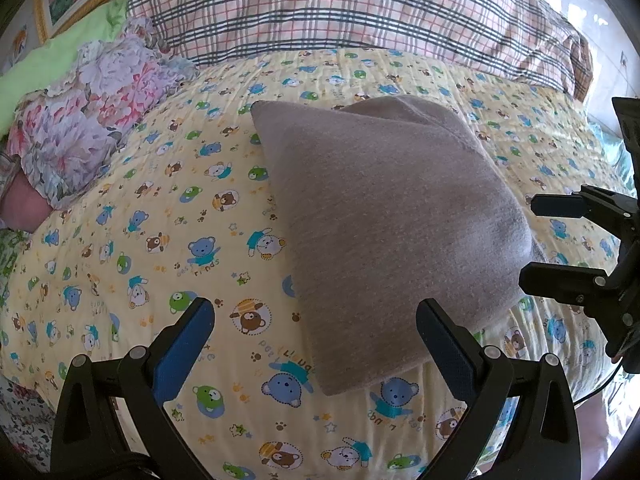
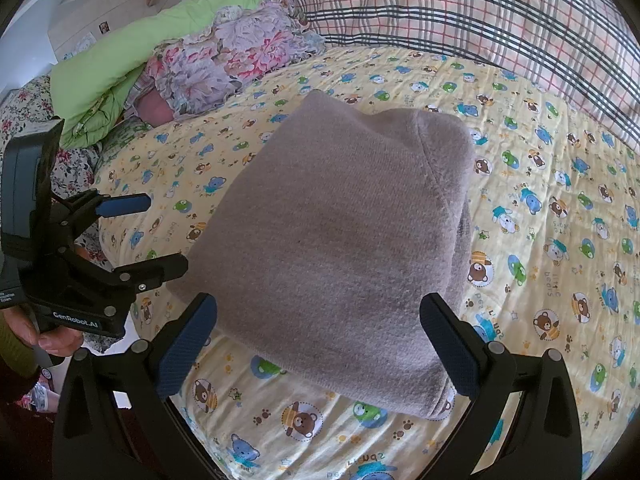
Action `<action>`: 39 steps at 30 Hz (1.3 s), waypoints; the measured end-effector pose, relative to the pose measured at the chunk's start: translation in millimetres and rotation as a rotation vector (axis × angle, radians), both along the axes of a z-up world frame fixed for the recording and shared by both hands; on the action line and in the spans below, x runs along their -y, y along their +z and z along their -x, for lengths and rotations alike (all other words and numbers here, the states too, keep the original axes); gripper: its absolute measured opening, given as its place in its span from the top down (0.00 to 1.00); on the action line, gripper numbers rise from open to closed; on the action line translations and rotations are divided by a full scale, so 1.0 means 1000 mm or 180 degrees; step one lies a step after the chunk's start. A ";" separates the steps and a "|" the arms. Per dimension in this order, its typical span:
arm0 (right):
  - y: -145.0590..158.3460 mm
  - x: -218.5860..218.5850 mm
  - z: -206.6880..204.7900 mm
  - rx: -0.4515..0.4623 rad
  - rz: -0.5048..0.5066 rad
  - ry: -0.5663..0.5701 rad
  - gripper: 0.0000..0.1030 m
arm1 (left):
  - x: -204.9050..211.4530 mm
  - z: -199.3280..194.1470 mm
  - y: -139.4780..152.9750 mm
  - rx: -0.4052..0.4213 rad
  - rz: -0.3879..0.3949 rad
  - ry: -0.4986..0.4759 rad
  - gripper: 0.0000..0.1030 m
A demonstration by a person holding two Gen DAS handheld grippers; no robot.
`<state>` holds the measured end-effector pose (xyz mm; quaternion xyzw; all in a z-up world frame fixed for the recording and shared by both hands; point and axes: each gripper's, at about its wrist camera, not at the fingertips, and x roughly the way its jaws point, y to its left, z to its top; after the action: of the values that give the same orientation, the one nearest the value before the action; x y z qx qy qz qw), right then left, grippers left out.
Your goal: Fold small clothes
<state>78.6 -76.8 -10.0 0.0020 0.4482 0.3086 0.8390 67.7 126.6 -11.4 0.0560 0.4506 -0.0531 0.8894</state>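
Note:
A folded grey-brown garment (image 1: 384, 208) lies flat on the yellow bear-print bedspread (image 1: 140, 248); it also shows in the right wrist view (image 2: 344, 240). My left gripper (image 1: 316, 344) is open and empty, hovering just above the garment's near corner. My right gripper (image 2: 320, 340) is open and empty above the garment's near edge. In the left wrist view the right gripper (image 1: 536, 240) shows at the right, beside the garment. In the right wrist view the left gripper (image 2: 160, 232) shows at the left, open, by the garment's left edge.
A plaid quilt (image 1: 340, 8) lies across the back of the bed. A floral pillow (image 1: 92, 112) and green blanket (image 2: 132, 52) sit at the left. The bedspread (image 2: 560, 220) extends to the right of the garment.

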 end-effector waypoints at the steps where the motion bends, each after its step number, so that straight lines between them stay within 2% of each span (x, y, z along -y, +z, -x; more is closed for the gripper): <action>1: 0.000 0.000 0.000 0.0002 -0.0001 0.0002 0.02 | 0.000 0.000 0.000 0.0000 -0.0002 0.0000 0.02; 39: 0.000 0.003 -0.003 0.0009 -0.0021 0.0027 0.02 | -0.001 -0.003 0.001 0.0069 -0.0027 0.0003 0.02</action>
<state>81.6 -79.7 -9.8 0.0024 0.4460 0.3136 0.8383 70.7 127.8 -10.6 0.0601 0.4411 -0.0502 0.8940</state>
